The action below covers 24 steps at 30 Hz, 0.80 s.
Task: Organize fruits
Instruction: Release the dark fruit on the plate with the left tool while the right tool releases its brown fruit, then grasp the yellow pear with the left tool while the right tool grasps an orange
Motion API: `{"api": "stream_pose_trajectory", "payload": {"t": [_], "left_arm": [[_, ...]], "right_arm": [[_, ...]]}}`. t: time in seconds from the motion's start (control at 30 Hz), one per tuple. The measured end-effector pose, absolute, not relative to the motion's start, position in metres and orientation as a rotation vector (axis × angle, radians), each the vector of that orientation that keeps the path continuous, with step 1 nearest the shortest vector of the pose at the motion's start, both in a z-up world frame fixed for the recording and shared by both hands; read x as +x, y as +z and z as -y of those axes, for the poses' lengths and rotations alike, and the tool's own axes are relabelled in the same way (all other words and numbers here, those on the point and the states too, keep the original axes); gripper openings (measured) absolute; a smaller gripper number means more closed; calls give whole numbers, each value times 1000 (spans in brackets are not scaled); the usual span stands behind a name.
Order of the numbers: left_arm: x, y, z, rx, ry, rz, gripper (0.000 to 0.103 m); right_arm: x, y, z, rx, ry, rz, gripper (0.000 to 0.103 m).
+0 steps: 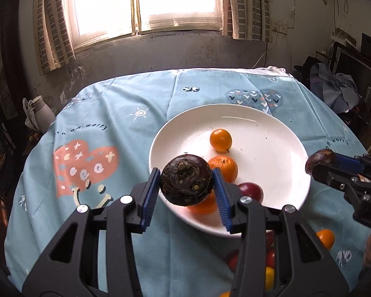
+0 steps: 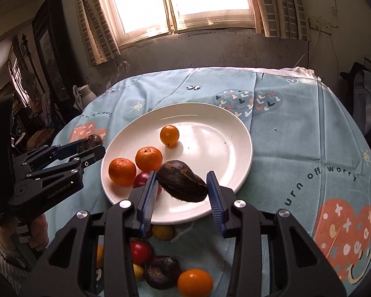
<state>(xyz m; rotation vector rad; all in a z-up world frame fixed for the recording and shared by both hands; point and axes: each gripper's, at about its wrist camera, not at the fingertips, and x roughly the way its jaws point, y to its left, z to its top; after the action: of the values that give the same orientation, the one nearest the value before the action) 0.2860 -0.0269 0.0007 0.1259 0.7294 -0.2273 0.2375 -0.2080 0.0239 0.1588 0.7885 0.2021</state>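
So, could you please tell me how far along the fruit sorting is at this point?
Partly done. The white plate already holds three oranges and a red fruit. In hand: the left hand-held gripper and the right hand-held gripper each grip a dark brown fruit above the plate. Left: a loose pile of red, yellow, orange and dark fruit on the tablecloth.

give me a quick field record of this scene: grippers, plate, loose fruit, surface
left gripper: jaws shut on a dark round fruit
right gripper: jaws shut on a dark oblong fruit
plate: white, holds three orange fruits and one red
loose fruit: small pile on the cloth, near side of plate
surface: blue patterned tablecloth
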Motion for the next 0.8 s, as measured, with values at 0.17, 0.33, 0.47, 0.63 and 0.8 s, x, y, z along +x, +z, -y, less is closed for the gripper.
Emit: {"api": "stream_pose_trajectory", "payload": {"t": [0.17,0.33,0.47,0.63,0.8], "left_arm": [[324,-19,27,76,-211,-785,44],[316,-22,19,72,-218,-773,59],[290,-15,8,62,-224,-756,60],[229,-21,-5,94,-254,-761,60],[159,-35,-9,171,-299,-729,67]], "right_arm": [[261,-4,213,214,210,-867,42],[254,2,216,224,211,-839,46],[233,20,216,229,225,-805,46],[185,30,221,228,232,-771,47],[138,24,224,204,238,-754,50]]}}
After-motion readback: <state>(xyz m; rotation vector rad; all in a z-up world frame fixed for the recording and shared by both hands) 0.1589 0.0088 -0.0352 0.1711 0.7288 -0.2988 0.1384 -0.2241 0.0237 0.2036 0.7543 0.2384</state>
